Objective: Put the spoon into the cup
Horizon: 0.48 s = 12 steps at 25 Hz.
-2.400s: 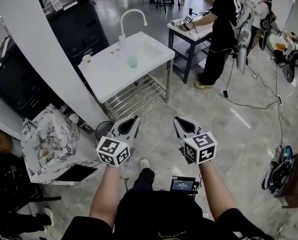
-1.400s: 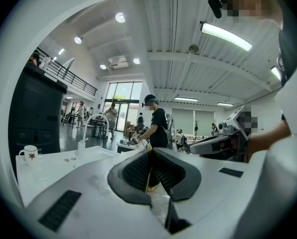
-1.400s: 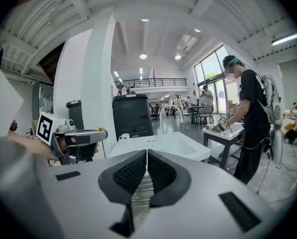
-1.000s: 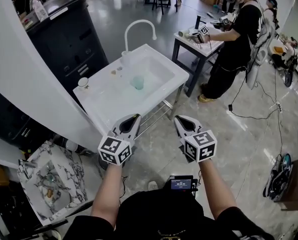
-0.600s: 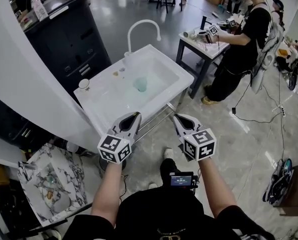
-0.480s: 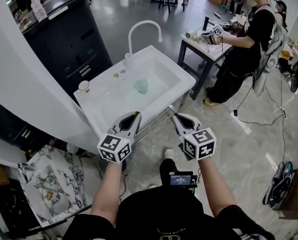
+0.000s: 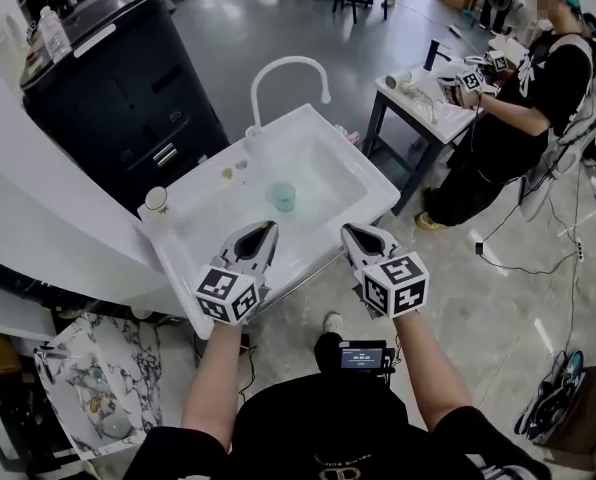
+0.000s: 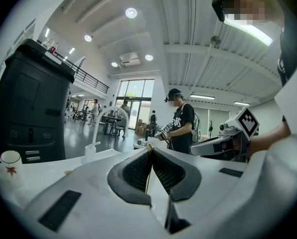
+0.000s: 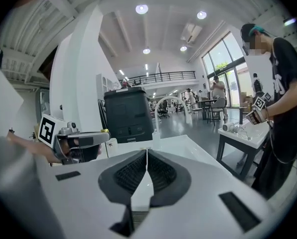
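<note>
The left gripper (image 7: 262,234) and right gripper (image 7: 354,234) are pressed together and empty. The blue cup (image 7: 281,196) stands in the white sink (image 7: 370,186), just past them. I cannot spot the spoon. It is best to get close, then open one gripper.

- A large open lab or test hall, not a home.
- A free-standing white sink unit (image 7: 213,230) with a gooseneck faucet (image 7: 288,65) stands on a bare polished grey floor (image 7: 498,308).
- A tall black machine (image 7: 128,98) stands next to it.
- A second person (image 7: 523,118) works at a small table (image 7: 418,103) with a marker-cube gripper (image 7: 465,80).
- Cables (image 7: 538,258) trail across the floor.
- There is a high ceiling with round lights (image 9: 141,9) and a railed mezzanine (image 9: 161,76).
</note>
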Each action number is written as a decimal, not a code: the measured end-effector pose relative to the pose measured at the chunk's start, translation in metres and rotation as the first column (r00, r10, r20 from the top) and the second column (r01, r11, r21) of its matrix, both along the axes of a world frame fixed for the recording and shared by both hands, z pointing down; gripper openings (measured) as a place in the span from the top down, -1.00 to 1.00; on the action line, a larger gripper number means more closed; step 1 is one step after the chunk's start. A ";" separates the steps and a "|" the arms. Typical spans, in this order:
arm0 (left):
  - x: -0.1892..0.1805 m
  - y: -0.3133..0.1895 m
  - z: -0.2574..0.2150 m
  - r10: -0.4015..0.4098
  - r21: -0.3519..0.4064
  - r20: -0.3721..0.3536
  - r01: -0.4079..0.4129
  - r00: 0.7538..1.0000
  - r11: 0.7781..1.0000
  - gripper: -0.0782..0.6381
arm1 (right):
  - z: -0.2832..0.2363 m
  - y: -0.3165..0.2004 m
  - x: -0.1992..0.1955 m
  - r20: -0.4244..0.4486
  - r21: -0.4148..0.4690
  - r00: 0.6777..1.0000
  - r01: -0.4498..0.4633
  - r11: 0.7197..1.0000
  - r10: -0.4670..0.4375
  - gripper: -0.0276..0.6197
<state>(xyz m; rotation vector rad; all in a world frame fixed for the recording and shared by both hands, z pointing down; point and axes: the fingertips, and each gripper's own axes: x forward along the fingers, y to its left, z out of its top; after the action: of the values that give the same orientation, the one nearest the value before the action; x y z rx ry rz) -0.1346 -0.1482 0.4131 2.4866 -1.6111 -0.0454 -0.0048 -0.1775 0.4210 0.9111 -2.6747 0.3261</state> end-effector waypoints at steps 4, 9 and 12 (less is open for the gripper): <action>0.000 -0.042 -0.002 -0.024 -0.008 0.003 0.024 1.000 1.000 0.74 | 0.001 -0.045 -0.004 0.004 -0.015 0.999 0.033 0.999 -0.033 0.71; -0.005 -0.083 -0.001 -0.059 -0.024 0.010 0.059 0.998 0.998 0.74 | 0.002 -0.089 -0.013 0.009 -0.026 0.997 0.079 0.997 -0.078 0.71; -0.006 -0.102 -0.002 -0.079 -0.031 0.017 0.080 0.997 0.996 0.74 | 0.003 -0.110 -0.016 0.014 -0.033 0.995 0.102 0.994 -0.102 0.71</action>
<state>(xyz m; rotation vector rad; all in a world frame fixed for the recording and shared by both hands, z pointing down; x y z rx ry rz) -0.1407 -0.2504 0.4112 2.4044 -1.7032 -0.0100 -0.0207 -0.2871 0.4238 0.7615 -2.7061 0.3536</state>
